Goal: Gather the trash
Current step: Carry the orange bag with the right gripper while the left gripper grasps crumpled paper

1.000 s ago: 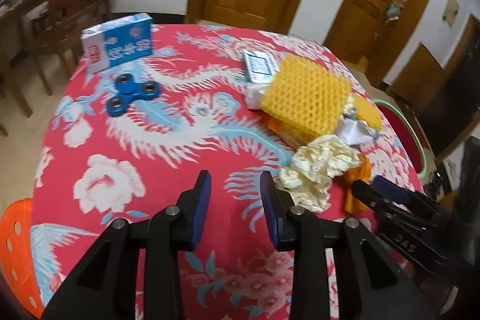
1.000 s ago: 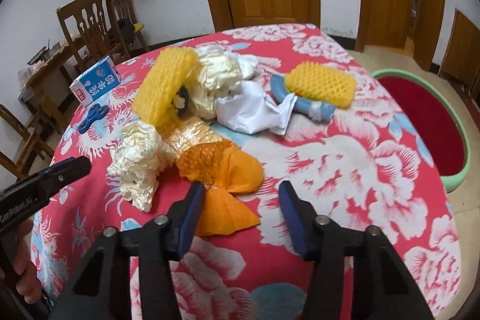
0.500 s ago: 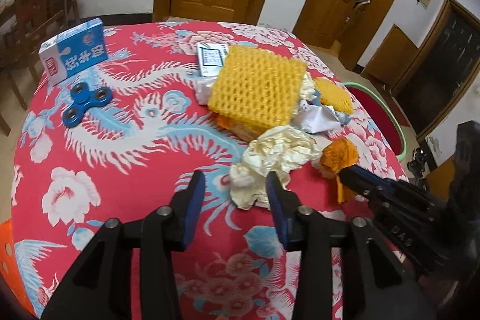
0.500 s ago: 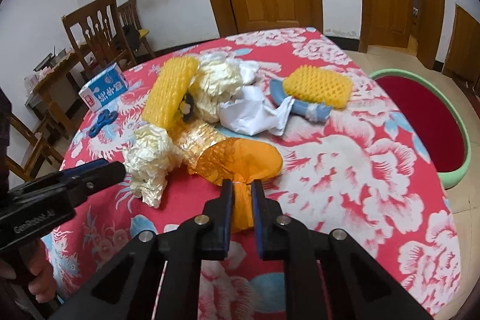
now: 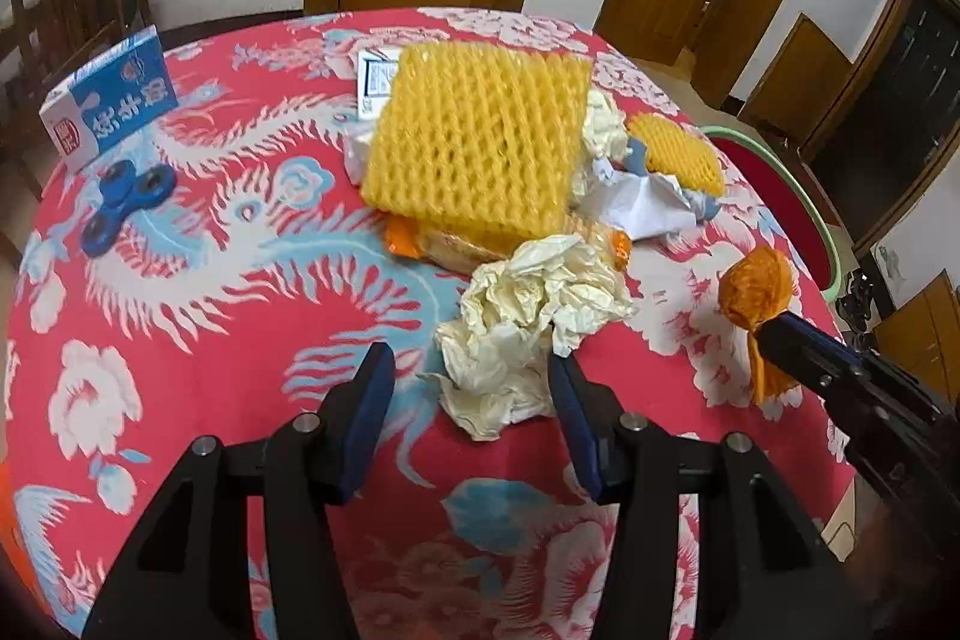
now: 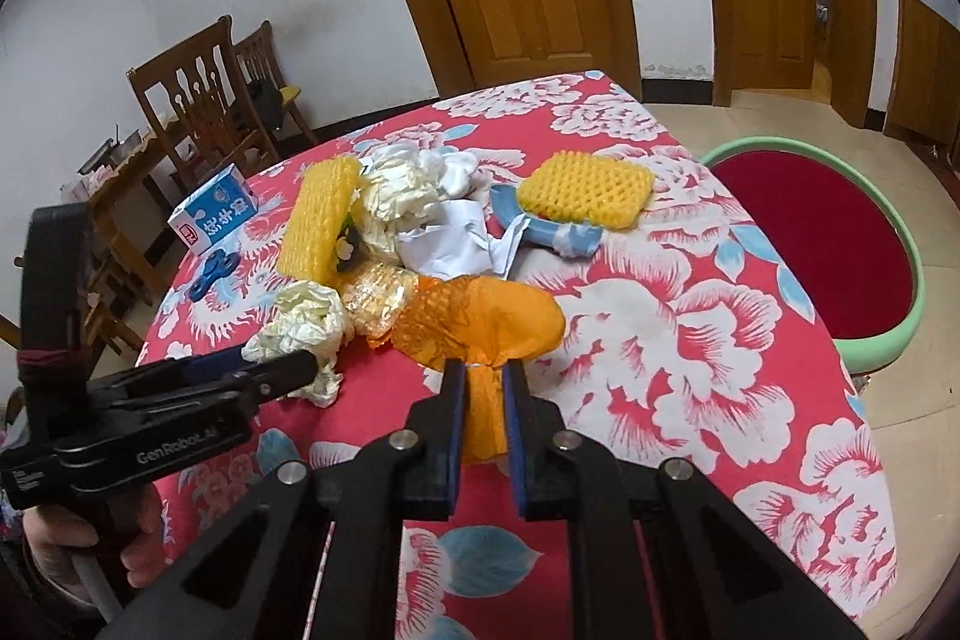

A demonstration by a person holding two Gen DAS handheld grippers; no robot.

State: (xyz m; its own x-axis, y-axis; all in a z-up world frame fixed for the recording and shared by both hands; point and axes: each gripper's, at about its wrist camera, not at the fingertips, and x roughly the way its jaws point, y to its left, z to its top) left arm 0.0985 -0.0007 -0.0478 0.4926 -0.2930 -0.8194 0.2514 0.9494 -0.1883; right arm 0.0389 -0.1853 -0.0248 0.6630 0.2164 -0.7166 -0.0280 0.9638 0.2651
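Between right hand-held gripper pads (clamped): orange wrapper

Orange wrapper pinched at its tail; cream crumpled paper lies beside.

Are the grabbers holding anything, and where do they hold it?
The right gripper pinches the orange wrapper at its twisted tail. The left gripper, jaws just opening, holds nothing; the crumpled paper lies between them.
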